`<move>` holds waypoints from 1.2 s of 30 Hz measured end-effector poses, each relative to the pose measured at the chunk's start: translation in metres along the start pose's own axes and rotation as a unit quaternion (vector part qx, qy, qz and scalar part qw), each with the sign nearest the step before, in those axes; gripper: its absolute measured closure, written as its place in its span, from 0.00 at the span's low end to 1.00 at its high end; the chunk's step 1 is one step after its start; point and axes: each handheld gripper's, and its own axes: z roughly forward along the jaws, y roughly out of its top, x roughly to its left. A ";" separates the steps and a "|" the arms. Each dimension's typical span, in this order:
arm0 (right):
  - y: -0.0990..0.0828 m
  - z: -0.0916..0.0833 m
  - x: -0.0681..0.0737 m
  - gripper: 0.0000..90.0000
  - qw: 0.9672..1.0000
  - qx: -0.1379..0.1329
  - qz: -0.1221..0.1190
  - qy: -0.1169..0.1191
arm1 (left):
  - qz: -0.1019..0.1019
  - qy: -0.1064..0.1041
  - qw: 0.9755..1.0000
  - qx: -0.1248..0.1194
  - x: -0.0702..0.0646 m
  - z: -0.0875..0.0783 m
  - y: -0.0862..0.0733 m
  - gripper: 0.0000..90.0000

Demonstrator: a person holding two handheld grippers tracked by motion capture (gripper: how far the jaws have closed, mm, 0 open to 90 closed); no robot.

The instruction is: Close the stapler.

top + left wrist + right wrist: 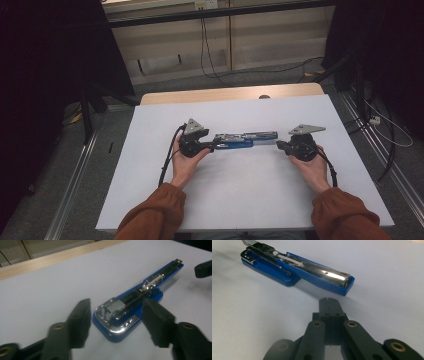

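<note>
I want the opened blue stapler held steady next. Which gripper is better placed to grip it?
Probably the left gripper: its open jaws straddle the stapler at its base end. The right gripper is shut, just short of the far end.

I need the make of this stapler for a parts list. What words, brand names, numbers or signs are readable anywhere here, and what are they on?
None can be read.
The blue stapler, lying opened out flat, shows bare chrome and blue plastic with no brand or number legible.
The left gripper and right gripper show plain black jaws, no markings.
The white table is blank.
</note>
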 end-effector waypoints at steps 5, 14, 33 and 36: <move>0.000 0.002 -0.001 1.00 1.000 0.001 0.001 0.004 | 0.006 -0.011 1.000 0.004 -0.007 0.005 0.000 0.73; 0.001 0.006 0.001 1.00 1.000 0.007 -0.009 0.003 | 0.024 -0.010 0.999 0.026 -0.009 0.019 -0.001 1.00; 0.002 0.014 -0.002 1.00 1.000 -0.009 0.002 0.005 | 0.017 -0.017 0.998 0.049 -0.010 0.030 -0.005 1.00; 0.001 0.015 -0.002 1.00 1.000 -0.003 0.004 0.004 | 0.022 -0.014 0.998 0.050 -0.009 0.030 -0.005 1.00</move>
